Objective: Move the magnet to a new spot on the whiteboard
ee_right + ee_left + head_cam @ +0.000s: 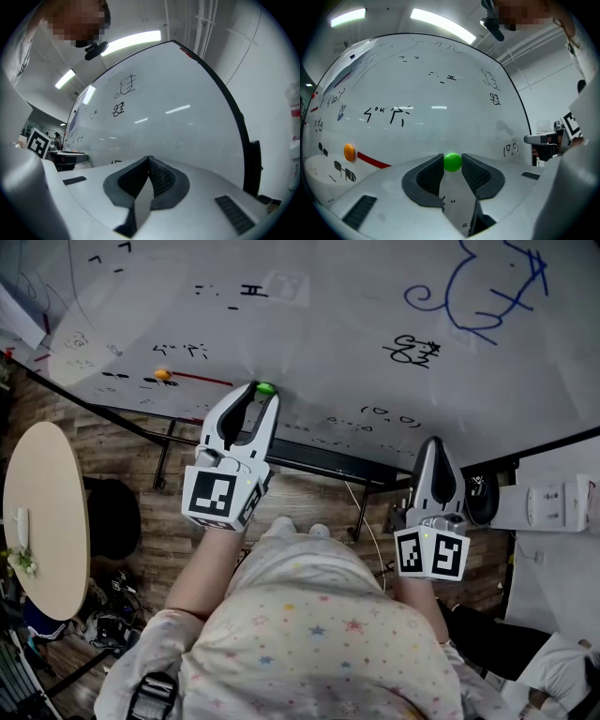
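Observation:
A small green magnet point(265, 388) sits on the whiteboard point(328, 324) near its lower edge. My left gripper point(261, 390) is at the board, its two fingertips closed on either side of the magnet. In the left gripper view the green magnet point(452, 161) fills the gap between the dark pads point(432, 174) and touches both. My right gripper point(434, 442) hangs lower right, off the board, jaws pressed together and empty; in its own view the right gripper point(149, 159) points at the whiteboard point(164, 108).
An orange magnet point(162, 375) and a red line point(202, 380) lie left of the green one; in the left gripper view the orange magnet point(349, 152) shows at the far left. Blue scribble point(487, 287) upper right. Black board frame point(319, 460) below. Round wooden table point(42, 512) at left.

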### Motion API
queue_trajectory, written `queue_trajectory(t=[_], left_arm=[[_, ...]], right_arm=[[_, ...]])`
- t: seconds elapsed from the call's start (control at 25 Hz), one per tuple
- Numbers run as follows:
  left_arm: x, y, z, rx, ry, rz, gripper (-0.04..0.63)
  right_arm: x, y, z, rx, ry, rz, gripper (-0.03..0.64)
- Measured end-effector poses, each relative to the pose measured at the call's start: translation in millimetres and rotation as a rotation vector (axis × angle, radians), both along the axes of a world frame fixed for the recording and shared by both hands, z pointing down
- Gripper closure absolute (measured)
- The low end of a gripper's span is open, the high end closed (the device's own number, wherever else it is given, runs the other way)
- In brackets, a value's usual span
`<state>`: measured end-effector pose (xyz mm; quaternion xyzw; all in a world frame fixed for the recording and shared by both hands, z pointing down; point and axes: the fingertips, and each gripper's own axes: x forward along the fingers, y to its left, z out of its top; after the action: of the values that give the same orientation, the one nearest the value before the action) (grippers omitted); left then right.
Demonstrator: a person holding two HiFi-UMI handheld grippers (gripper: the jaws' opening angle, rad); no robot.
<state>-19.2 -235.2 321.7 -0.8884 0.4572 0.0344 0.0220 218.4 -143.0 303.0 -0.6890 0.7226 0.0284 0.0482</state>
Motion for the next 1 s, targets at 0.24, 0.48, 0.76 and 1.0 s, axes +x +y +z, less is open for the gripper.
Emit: queue_trajectory(t=[0.24,0.48,0.76,1.0], left_arm=[[0.1,-0.2,0.2,0.001,-0.001,-0.008,0.479],[0.6,-0.5,0.2,0.006,-0.015,-0.022,0.479],[1.1,-0.4,0.4,0.014,-0.042,-0.032,0.477],[2.7,1.0,0.0,0.006,-0.037,-0.030,0.477]], right_arm=[[-0.7,-2.9,1.0,0.000,-0.002,-0.005,0.617],[-1.2,-4.6,1.1,0.000,-0.003,-0.009,0.617],[-1.3,-3.8,1.8,0.001,-0.010,-0.012,0.617],[-1.5,-1.7,2.1,0.002,-0.014,-0.014,0.617]])
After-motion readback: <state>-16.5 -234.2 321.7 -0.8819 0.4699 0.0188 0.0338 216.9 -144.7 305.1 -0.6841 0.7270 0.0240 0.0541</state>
